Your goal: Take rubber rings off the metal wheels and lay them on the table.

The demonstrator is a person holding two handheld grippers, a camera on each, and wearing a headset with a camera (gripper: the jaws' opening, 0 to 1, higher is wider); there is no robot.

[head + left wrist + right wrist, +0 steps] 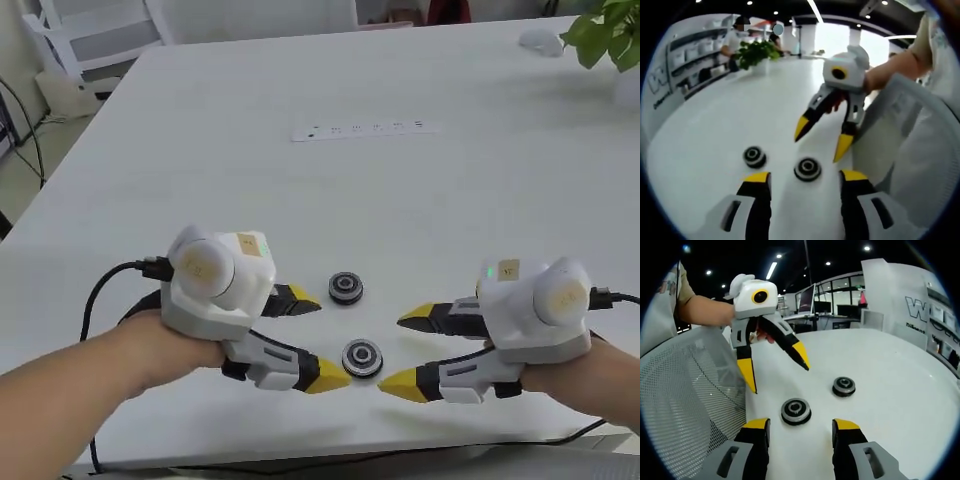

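Two small metal wheels with black rubber rings lie flat on the white table. The near wheel sits between the two grippers' tips. The far wheel lies a little beyond it. My left gripper is open, its yellow tips just left of the near wheel. My right gripper is open too, pointing at the same wheel from the right. Neither one touches a wheel.
A white power strip lies across the middle of the table. A potted plant stands at the far right corner. A mesh chair back is near the table's front edge. White chairs stand far left.
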